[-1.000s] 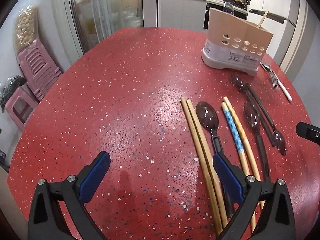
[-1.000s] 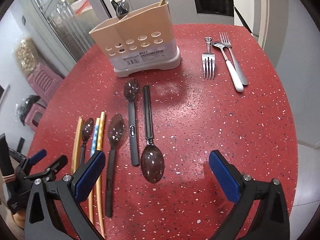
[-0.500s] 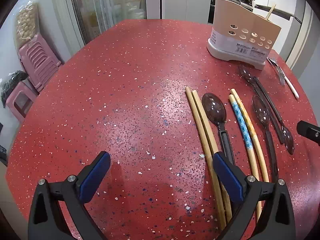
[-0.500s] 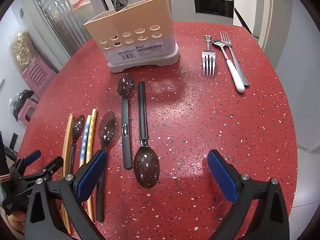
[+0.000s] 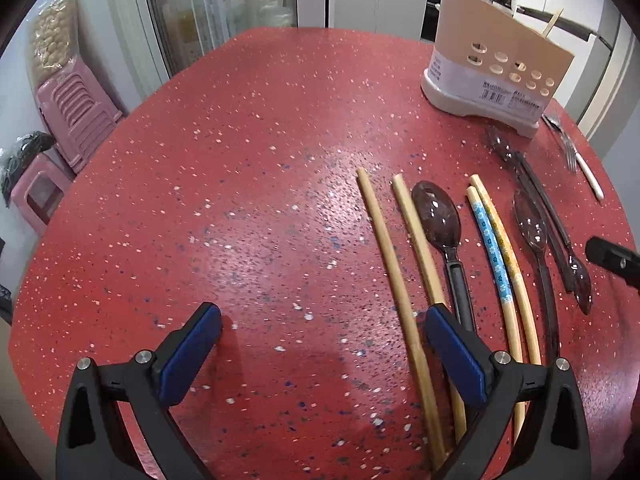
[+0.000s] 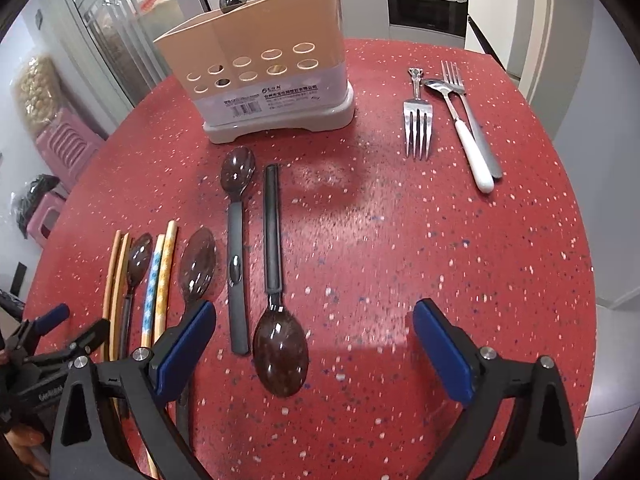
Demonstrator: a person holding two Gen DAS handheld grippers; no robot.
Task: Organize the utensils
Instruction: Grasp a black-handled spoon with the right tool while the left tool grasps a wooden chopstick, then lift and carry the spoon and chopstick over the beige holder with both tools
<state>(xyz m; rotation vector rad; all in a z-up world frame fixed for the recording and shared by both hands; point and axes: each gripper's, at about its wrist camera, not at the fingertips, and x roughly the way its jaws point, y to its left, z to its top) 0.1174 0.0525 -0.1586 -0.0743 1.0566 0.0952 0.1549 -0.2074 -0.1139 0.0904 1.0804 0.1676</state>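
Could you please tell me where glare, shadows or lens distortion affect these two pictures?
Left wrist view: a pale glare patch on the red table left of the plain chopsticks; fisheye bends the table edge, corners black. Right wrist view: the utensil holder casts a soft shadow toward the camera, and the left gripper shows at the curved left edge.

Bright overhead light is glaring off the red table (image 5: 340, 204) at 12 o'clock; fisheye bending is darkening corners; slight motion blur is softening speckles.
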